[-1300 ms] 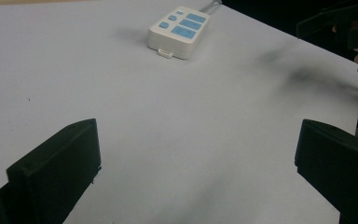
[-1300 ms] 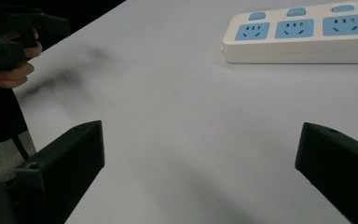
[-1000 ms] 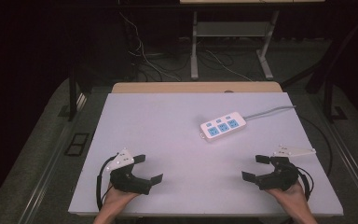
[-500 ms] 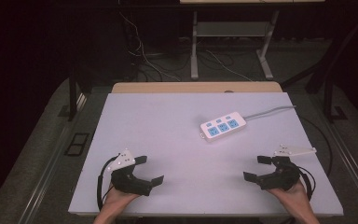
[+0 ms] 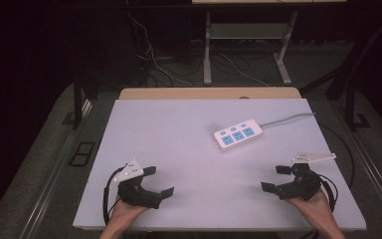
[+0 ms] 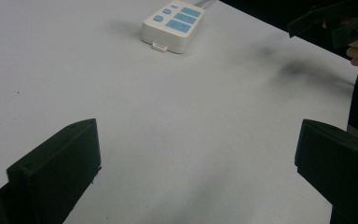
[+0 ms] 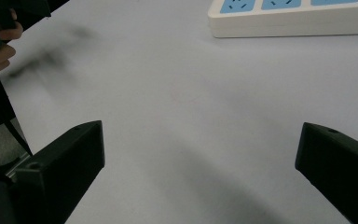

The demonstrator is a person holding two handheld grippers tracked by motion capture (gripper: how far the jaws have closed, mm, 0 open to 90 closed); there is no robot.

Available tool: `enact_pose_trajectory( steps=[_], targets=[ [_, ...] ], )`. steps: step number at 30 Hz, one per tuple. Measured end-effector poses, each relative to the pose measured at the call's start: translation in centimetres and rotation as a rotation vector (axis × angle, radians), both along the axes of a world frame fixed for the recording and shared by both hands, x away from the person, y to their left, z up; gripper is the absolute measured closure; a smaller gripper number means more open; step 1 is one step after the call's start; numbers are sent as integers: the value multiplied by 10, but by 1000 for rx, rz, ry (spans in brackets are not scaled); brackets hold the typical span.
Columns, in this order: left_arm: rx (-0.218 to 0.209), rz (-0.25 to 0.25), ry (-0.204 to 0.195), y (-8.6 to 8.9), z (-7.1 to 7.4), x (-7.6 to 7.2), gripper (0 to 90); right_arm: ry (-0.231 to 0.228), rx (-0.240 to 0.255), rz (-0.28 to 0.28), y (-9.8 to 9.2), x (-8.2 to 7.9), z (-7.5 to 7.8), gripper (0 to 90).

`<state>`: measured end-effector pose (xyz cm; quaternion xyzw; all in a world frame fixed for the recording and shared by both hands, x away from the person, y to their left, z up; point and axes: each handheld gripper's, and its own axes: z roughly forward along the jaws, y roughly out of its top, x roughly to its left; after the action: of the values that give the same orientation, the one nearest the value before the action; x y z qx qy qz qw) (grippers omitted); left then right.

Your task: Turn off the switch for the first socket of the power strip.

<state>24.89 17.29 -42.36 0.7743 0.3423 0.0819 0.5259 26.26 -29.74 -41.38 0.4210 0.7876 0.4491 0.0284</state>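
Near the front edge of the white table (image 5: 189, 134), the left gripper (image 5: 158, 180) sits by the left corner with its jaws wide apart, holding nothing. The right gripper (image 5: 276, 178) sits by the right corner, jaws wide apart and empty too. Farther back, toward the right edge, a white power strip (image 5: 238, 134) with blue sockets lies flat, its grey cord (image 5: 288, 119) running off the right edge.

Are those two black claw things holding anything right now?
No, nothing is held. The left hand-held gripper and right hand-held gripper are both open over the table; the power strip lies untouched.
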Motion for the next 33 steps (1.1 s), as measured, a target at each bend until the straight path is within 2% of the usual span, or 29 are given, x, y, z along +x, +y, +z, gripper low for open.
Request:
enact_pose_trajectory(
  steps=[12, 33],
  targets=[
    [6, -4, 6, 0, -1, 1, 0, -7, -16, 34, 8, 14, 17, 11],
    [4, 5, 7, 1, -1, 1, 0, -13, -45, 55, 14, 45, 37, 11]
  ],
)
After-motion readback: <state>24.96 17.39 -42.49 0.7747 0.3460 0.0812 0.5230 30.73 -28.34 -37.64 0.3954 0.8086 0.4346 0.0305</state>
